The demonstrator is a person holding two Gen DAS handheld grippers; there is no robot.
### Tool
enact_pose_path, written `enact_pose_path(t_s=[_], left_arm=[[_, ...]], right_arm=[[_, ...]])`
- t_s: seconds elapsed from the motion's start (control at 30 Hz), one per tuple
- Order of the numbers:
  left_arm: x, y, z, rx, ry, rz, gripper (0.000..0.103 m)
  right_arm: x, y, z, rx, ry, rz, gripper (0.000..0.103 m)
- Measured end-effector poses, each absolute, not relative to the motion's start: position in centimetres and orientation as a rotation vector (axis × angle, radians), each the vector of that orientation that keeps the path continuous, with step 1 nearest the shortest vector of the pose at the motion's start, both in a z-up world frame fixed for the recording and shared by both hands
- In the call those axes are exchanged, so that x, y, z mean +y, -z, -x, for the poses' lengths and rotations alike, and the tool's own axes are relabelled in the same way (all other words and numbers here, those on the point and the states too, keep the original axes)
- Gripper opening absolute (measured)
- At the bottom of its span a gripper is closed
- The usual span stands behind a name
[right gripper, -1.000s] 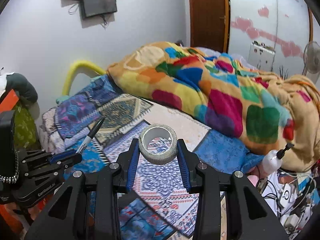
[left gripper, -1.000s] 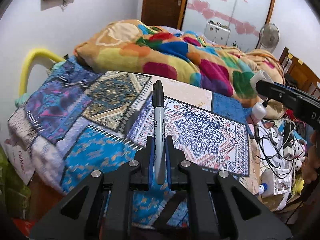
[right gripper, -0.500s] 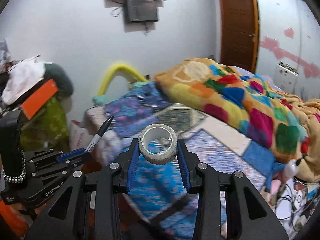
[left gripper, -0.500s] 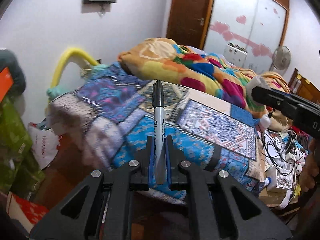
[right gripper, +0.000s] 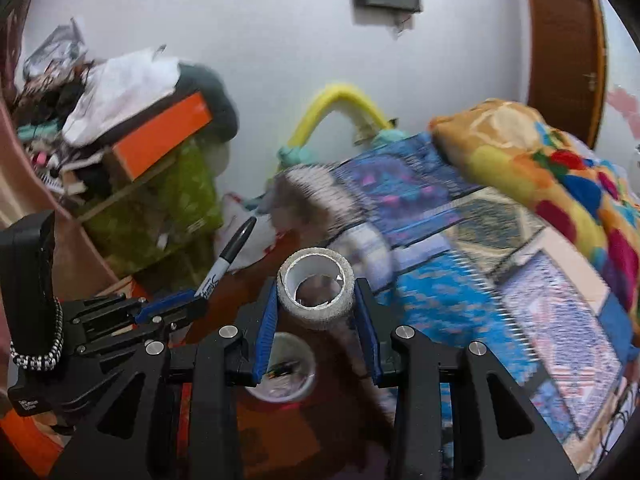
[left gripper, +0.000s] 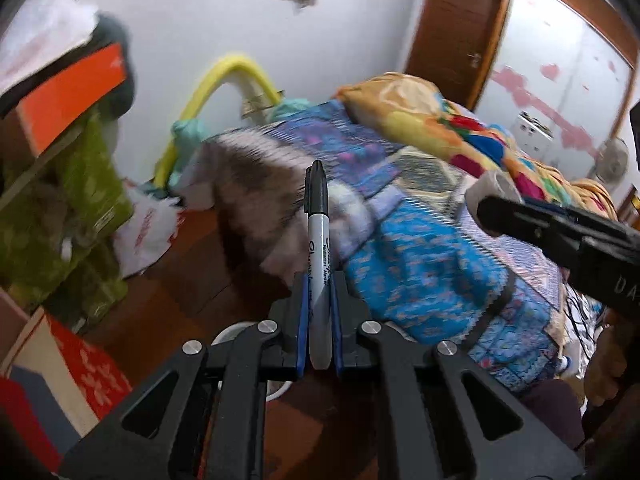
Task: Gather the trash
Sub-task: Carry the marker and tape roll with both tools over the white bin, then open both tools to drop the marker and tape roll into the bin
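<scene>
Trash first: grey-barrelled black-capped permanent marker (left gripper: 318, 248) pinched upright, cap end forward, between blue pads of left hand-held gripper (left gripper: 319, 320), jaws closed tight on barrel. Held near tail end, probably so most of pen sticks out front & can drop clear. Second item: near-spent roll of silvery-grey tape w/ white core (right gripper: 316, 287) clamped across its width in right hand-held gripper (right gripper: 316, 320), jaws part-closed on roll's sides, hole facing camera. Sideways grip prob. chosen since roll is wide & would slip if pinched by rim.

Below right gripper: small round white tub (right gripper: 282, 368) on reddish-brown floor (right gripper: 276, 432), some dark bits inside; contents unclear. Judged as likely drop spot, not certain. Also peeks out under left gripper in left view.

Further out: bed w/ blue patterned patchwork cover (right gripper: 460, 292) to right, multicolour fleece blanket (right gripper: 540, 168) piled on it, yellow curved foam tube (right gripper: 340, 100) at bed's end by wall. Left side: cluttered shelf w/ orange box (right gripper: 160, 136) & green bag. Both views smeared w/ motion blur, so fine detail poor. Both pieces in hand, none binned yet.
</scene>
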State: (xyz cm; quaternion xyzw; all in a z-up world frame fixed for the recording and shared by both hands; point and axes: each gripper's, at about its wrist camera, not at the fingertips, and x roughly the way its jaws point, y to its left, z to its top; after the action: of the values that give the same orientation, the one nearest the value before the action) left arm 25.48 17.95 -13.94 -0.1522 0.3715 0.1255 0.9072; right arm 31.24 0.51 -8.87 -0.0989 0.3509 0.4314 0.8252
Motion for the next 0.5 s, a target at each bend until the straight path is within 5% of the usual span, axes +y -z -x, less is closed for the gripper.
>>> enact_pose_path(t_s=[0.5], left_arm=[[28.2,28.1,-23.5,1.010,-0.426,0.524,0.009]], right_arm=[[13.0,19.5,-29.4,0.977,-1.057,0.380,0.034]])
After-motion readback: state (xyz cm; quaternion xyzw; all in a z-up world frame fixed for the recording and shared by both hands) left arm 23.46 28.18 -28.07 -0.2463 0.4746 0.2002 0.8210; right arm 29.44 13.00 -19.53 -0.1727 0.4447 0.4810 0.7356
